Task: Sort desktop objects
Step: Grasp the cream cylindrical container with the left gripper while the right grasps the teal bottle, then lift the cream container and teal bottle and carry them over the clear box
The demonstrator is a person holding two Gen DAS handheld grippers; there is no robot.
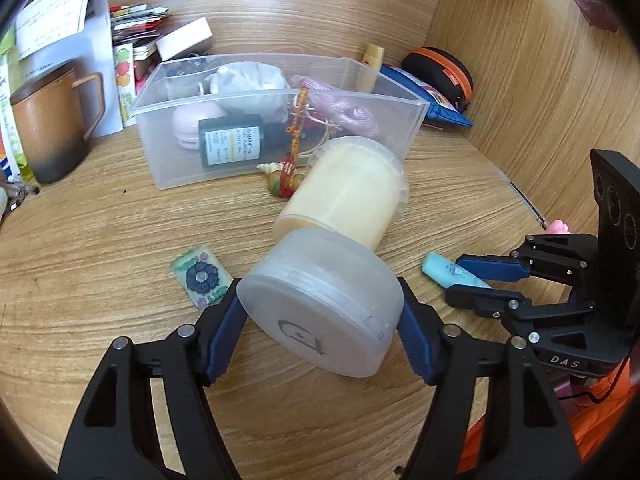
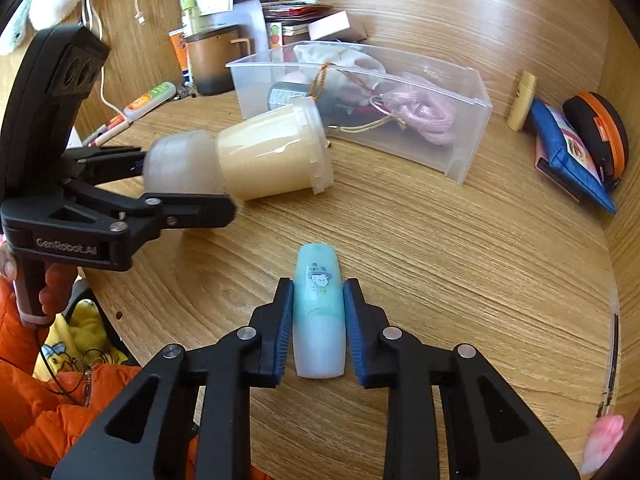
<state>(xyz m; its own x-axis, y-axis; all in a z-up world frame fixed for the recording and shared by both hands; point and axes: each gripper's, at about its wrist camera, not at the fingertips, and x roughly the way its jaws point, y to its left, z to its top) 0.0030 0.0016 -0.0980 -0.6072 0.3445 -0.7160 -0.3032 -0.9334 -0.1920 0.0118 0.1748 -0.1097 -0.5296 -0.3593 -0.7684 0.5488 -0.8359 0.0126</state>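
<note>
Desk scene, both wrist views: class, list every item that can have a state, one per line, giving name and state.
Left gripper: shut on the jar's frosted lid.
Cream jar: capped, tipped on its side, base toward the bin.
Right gripper: shut on the blue tube.
Blue tube: capped, pointing forward.
Clear bin: open-topped, partly filled.
Brown mug: upright.

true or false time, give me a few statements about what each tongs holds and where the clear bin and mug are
1. The left tongs grip the frosted lid end of a cream jar. True.
2. The right tongs are empty. False: they are shut on a small teal tube.
3. The clear bin holds a pink cord. True.
4. The brown mug sits inside the bin. False: it stands on the desk outside it.
5. The jar stands upright on the desk. False: it is tipped on its side in the tongs.
</note>
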